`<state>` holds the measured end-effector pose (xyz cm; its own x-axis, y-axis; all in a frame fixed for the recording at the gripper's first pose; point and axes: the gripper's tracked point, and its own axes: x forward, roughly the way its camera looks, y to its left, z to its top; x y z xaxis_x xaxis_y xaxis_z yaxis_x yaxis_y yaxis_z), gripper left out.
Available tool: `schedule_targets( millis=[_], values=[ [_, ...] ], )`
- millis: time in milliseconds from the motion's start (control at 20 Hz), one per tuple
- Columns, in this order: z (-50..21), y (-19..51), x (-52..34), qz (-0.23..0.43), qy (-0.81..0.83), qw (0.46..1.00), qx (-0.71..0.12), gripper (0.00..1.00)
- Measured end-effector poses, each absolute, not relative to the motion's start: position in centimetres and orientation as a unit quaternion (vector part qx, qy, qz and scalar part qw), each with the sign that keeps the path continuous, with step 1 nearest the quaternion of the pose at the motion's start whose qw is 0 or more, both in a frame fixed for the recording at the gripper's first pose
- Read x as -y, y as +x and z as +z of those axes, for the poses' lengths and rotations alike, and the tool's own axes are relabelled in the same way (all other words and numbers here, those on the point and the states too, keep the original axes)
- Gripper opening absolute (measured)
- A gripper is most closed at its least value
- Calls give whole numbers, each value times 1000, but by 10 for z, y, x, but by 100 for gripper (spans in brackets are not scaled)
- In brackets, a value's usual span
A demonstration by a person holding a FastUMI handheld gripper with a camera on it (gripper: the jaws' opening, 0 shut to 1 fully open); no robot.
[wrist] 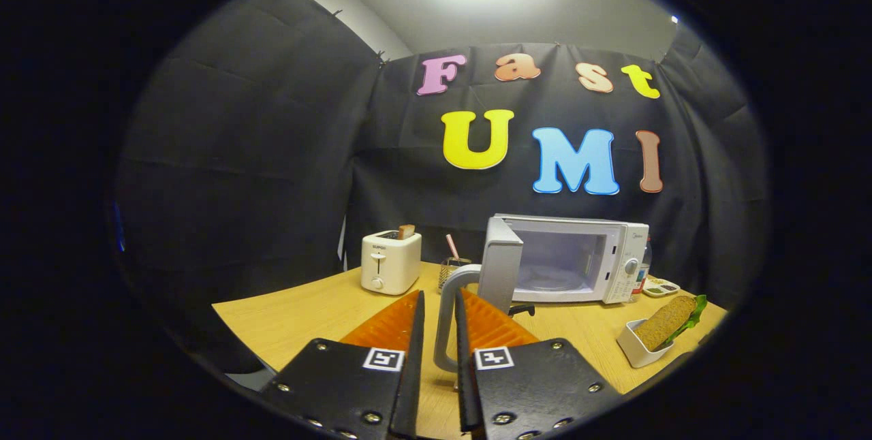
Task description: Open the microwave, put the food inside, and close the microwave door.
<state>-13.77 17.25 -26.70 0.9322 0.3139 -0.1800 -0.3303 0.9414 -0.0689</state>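
Wooden table [306,317], gripper [439,331] clamping microwave door handle [446,317]

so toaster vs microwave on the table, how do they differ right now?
The toaster is the smaller, upright box, left of the tool; the microwave is wider and sits beyond the tool, to its right. The toaster has a slice of bread poking out of its top slot; the microwave cavity looks empty. The microwave door is swung open, its handle between the tool's fingers, which are shut on it. Both are pale and stand on the wooden table.
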Motion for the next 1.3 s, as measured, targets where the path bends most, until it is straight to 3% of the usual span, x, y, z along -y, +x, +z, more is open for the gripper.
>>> schedule_targets(
  millis=[50,200,250,350,1000,1300],
  values=[
    [-267,-142,-169,171,-51,980,-88,35],
    [-266,-150,-155,178,-62,978,-92,56],
    [-263,-152,-144,172,-65,979,-89,69],
    [-259,-153,-127,163,-62,981,-79,76],
    [-295,-119,138,-108,-80,986,-97,77],
    [-332,-109,203,-156,-29,979,-131,77]
  ],
)
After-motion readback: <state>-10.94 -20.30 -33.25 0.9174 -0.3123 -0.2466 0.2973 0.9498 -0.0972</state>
